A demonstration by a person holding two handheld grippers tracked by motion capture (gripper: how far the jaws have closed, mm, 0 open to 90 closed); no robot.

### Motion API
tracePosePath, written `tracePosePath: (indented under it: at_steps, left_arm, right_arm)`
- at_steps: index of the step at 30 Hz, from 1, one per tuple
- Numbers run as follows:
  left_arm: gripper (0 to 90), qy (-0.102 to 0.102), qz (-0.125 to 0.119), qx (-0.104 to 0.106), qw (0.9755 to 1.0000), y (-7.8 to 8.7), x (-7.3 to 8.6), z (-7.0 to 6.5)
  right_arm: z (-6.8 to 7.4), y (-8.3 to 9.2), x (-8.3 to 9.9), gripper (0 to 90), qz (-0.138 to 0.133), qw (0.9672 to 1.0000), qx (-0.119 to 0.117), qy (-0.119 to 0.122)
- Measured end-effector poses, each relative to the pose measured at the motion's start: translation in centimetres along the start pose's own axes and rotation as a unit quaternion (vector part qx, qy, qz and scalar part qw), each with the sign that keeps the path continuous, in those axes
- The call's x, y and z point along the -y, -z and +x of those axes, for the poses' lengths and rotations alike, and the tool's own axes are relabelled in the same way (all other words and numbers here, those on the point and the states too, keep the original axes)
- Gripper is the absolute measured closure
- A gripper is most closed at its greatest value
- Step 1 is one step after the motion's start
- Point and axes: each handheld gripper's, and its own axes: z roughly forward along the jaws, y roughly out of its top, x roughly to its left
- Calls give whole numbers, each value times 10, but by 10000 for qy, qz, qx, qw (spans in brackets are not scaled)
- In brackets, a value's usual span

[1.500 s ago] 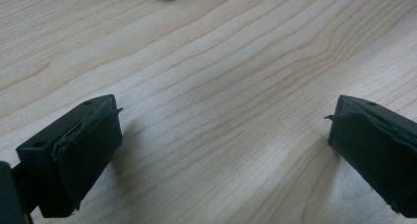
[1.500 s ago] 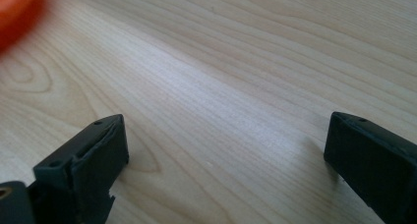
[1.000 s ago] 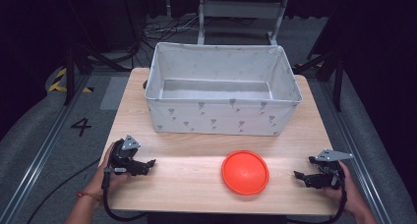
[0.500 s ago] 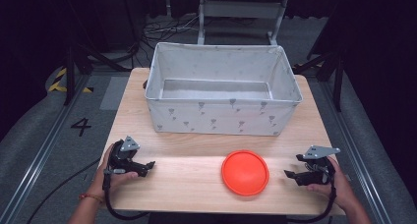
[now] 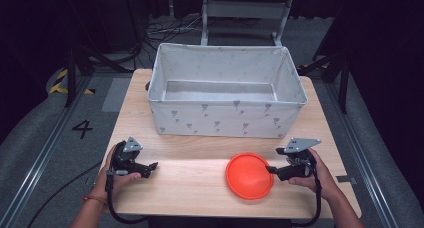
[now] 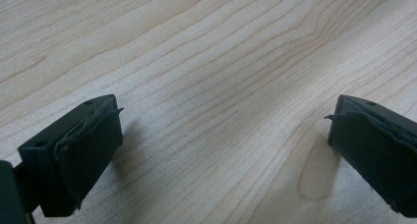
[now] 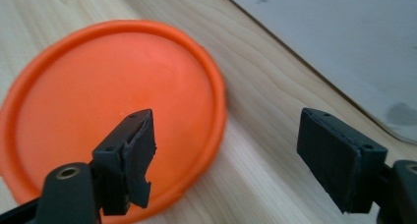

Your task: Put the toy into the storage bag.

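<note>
A flat orange disc (image 5: 250,175) lies on the wooden table (image 5: 190,183), right of centre near the front edge. My right gripper (image 5: 271,169) sits at the disc's right rim, pointing left. Seen from the right gripper view, the disc (image 7: 113,101) lies under the left jaw, and its rim runs below the gap of the right gripper (image 7: 226,145). Those jaws have just been closing a little but stand open, and nothing is pinched. My left gripper (image 5: 152,167) rests at the front left, open over bare wood (image 6: 223,135).
A large white fabric box (image 5: 225,110) with a grey pattern stands across the back half of the table, open on top. Its wall (image 7: 334,32) rises close behind the right gripper. Dark floor, cables and metal frames surround the table.
My right gripper has moved left from the table's right edge up to the disc's rim. The left gripper and the disc have stayed in place.
</note>
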Motion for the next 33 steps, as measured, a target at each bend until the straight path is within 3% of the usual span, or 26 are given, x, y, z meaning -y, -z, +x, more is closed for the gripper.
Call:
tracePosePath:
  at_steps: [7,17,23,33]
  left_arm:
    - [5,56,6,-37,10000,1,1,-1]
    - [5,51,7,-36,10000,1,1,-1]
    - [5,51,6,-37,10000,1,1,-1]
    - [5,48,4,-33,10000,1,1,-1]
  right_arm:
    - [8,-18,-5,221,199,9996,-167,132]
    - [8,-37,1,176,332,9983,-470,-130]
    - [10,-47,4,149,455,9973,-517,-252]
    - [27,-52,3,135,481,9981,-392,58]
